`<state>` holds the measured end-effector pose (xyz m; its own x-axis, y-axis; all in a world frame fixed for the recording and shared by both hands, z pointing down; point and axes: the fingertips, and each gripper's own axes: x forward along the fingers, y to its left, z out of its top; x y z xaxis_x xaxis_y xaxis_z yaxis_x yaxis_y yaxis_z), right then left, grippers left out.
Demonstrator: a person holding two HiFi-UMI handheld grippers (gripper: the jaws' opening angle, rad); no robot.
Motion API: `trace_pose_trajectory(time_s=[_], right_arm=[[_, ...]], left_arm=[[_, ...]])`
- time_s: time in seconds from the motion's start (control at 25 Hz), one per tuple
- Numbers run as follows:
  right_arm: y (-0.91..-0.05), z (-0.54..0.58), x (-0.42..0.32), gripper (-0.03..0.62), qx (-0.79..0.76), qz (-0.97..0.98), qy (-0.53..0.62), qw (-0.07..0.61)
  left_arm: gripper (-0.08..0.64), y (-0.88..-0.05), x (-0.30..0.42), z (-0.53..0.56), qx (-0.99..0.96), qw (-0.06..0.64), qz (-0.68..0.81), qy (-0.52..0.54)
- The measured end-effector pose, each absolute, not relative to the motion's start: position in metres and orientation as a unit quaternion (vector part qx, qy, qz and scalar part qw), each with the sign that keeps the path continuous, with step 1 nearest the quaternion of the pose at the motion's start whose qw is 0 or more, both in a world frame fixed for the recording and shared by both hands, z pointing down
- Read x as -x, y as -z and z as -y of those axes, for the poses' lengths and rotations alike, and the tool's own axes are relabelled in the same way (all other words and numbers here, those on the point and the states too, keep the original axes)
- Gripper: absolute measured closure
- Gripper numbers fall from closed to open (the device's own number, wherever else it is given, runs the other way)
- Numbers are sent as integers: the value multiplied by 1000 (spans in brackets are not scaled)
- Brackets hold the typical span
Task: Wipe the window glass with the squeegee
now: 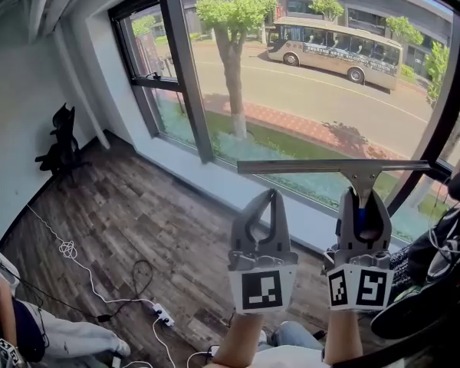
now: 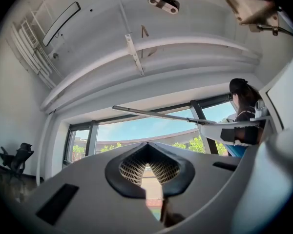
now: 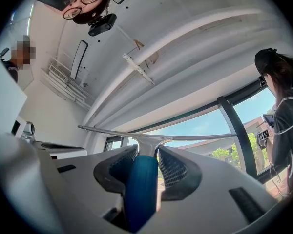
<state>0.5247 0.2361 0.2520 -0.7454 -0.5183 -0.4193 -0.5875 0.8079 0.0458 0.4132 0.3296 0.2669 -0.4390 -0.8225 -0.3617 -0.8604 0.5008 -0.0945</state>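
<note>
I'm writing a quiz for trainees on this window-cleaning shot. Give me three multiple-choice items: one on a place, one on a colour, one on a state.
1. Where is the squeegee?
A. In the left claw
B. In the right claw
C. In neither claw

2. What colour is the squeegee's handle?
A. Red
B. Yellow
C. Blue

3. What state is the left claw in?
A. Shut, with nothing in it
B. Wide open
C. Shut on the squeegee

Answers:
1 B, since the right gripper view shows the handle between that claw's jaws, with the blade level beyond them.
2 C, since the handle shows blue in both the right gripper view and the head view.
3 A, since the left gripper view shows its jaws together with nothing between them.
</note>
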Motion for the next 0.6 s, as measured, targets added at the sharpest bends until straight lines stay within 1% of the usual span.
trace_pose_trajectory(time_s=[0.24,0.44,0.6], right_arm=[[-257,-212,-500,456,289,-935,-77,191],[-254,-173,-471,456,271,-940,-66,198],[-255,-142,-457,456,256,-944,-64,198]], left_arm=[[558,-270,-394,-310,491,169,-853,-61],[558,-262,-369,-278,466,187,-864,-45],[558,-263,-357,-252,450,179,-873,-57]])
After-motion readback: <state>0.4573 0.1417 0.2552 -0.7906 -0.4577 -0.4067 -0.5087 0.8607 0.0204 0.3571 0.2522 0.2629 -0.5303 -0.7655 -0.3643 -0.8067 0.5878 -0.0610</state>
